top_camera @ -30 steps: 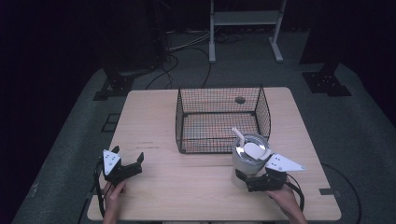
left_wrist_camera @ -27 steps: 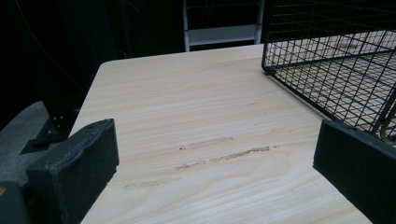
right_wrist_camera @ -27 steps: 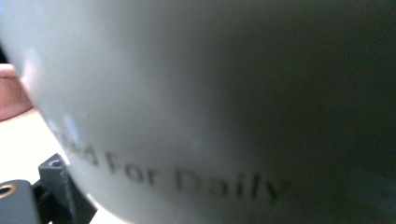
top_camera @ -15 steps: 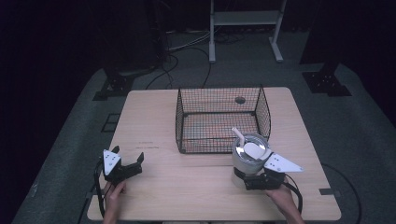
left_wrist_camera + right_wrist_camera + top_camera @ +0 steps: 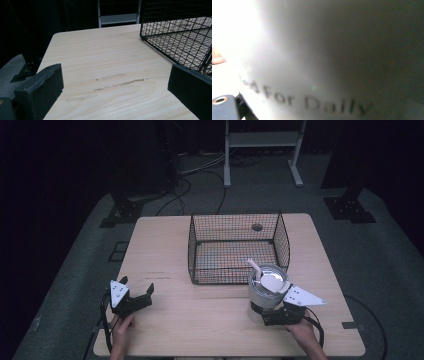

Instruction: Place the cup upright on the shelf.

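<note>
Pale wood table (image 5: 200,330); right gripper (image 5: 272,312) fingers clamp smooth metal cup (image 5: 265,292); left gripper (image 5: 137,297) fingers spread.

Tool (image 5: 115,87) jaws stand wide apart over the bare wooden table (image 5: 105,57), wire basket (image 5: 180,32) at right.

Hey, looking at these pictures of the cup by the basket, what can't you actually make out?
- Right gripper, high view: its jaws sit behind the cup, so open or shut cannot be told.
- Right gripper view: the cup wall is so close it blurs; the print is cut off at the bottom, past "For Daily".
- High view: what is inside the cup is too small to name; a pale handle sticks out.
- Left gripper view: the wire basket is cut off by the right edge.
</note>
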`<act>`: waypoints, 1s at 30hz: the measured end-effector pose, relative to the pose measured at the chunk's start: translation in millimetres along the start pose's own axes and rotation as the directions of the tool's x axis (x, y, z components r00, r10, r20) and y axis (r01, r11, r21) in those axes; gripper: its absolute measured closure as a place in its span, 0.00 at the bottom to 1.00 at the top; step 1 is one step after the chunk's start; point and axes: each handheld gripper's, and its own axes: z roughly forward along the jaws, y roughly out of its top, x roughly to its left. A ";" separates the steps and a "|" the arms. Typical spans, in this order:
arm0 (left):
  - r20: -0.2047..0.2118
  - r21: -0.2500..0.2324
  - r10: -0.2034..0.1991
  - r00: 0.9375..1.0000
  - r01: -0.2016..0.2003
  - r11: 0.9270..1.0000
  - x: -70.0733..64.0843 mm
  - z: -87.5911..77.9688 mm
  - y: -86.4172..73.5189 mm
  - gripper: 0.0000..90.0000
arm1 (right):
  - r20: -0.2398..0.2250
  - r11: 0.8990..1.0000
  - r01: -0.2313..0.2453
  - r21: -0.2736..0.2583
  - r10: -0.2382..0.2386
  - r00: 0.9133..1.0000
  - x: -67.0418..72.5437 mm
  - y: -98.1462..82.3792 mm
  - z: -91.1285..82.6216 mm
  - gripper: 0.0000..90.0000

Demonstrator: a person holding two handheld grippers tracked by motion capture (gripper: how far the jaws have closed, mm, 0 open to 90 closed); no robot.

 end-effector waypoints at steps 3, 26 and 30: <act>0.000 0.000 0.000 1.000 0.000 1.000 0.0 0.0 0.0 0.00 | -0.006 1.000 0.014 -0.001 -0.014 1.000 1.8 0.8 -1.3 0.06; 0.000 -0.001 -0.007 1.000 0.007 1.000 0.3 -0.1 0.0 0.00 | -0.107 0.999 0.031 -0.034 -0.034 0.994 -0.8 67.0 9.8 0.06; 0.001 0.001 -0.004 1.000 0.004 1.000 0.1 -0.3 0.0 0.00 | -0.123 0.999 0.019 -0.044 -0.024 0.992 -2.9 82.7 14.8 0.06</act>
